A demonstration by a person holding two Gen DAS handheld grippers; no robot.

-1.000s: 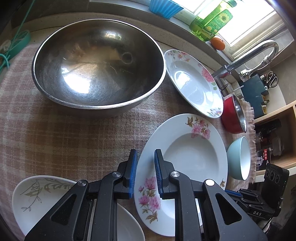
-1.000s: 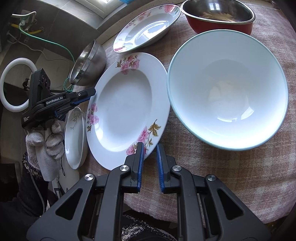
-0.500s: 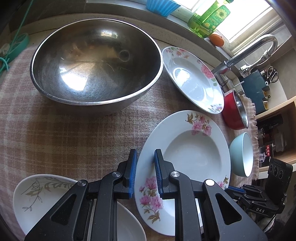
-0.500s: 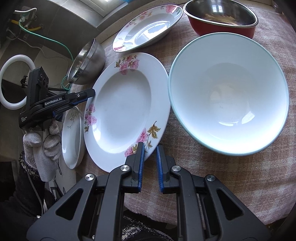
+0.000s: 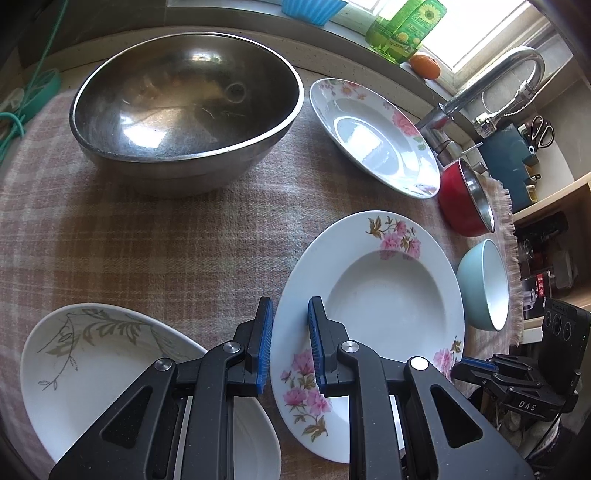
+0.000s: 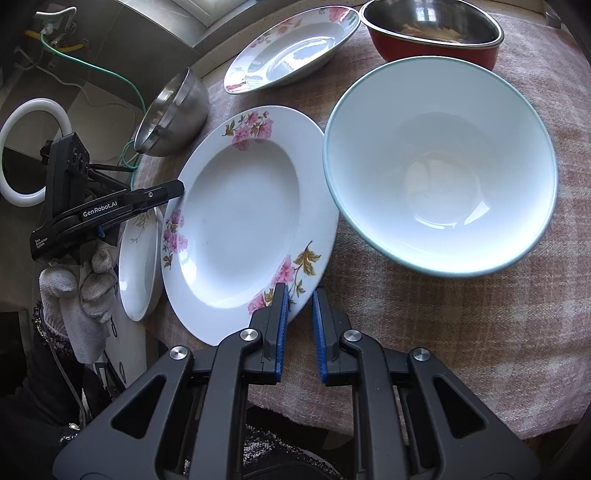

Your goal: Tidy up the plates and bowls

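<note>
Little has moved since the earlier frame: both grippers hover nearly closed, empty, over the flowered plate [image 5: 373, 295].

Left gripper [image 5: 290, 345] sits at the plate's 9 o'clock rim, right gripper [image 6: 297, 326] at its 5 o'clock rim. Judged best: spread the jaws first, then pinch the rim squarely, clear of the teal bowl [image 6: 439, 166] at 3 o'clock. Only the framing has shifted slightly.

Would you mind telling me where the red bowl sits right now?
The red bowl sits at the far edge of the cloth, behind the pale blue bowl and right of the far floral plate.
</note>
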